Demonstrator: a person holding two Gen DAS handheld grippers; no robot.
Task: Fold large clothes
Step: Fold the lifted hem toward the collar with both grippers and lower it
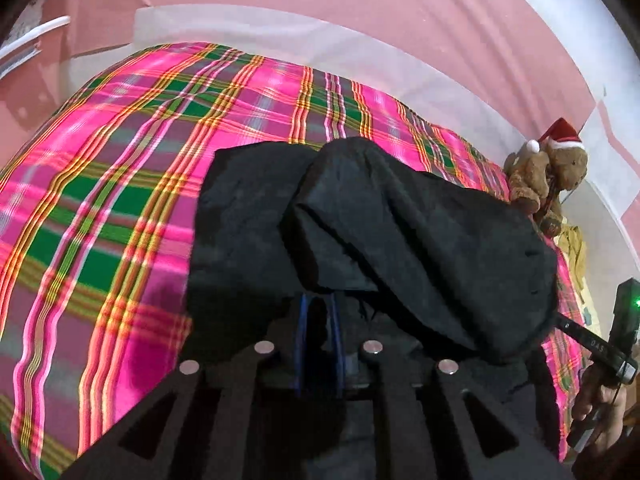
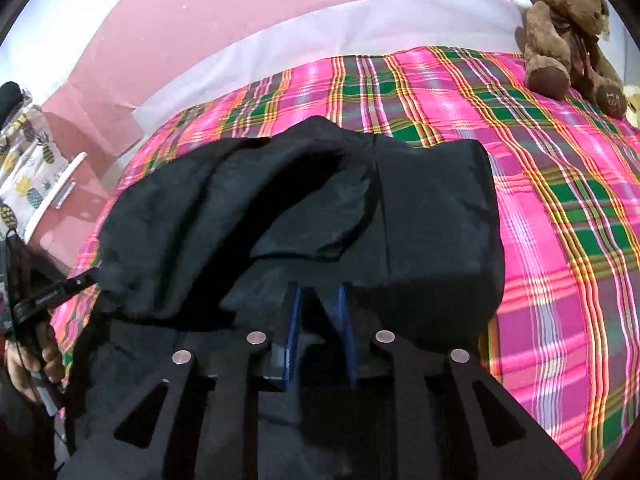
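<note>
A large black garment lies bunched on a bed with a pink, green and yellow plaid cover. My left gripper has blue-padded fingers shut on the garment's near edge, and cloth drapes over the fingertips. In the right wrist view the same black garment is folded over itself on the plaid cover. My right gripper is shut on its near edge, with its fingertips buried in cloth. Each gripper shows in the other's view: the right one and the left one, both at the garment's edge.
A brown teddy bear with a Santa hat sits at the bed's far corner; it also shows in the right wrist view. A pink and white wall runs behind the bed. A pineapple-print cloth hangs at the left.
</note>
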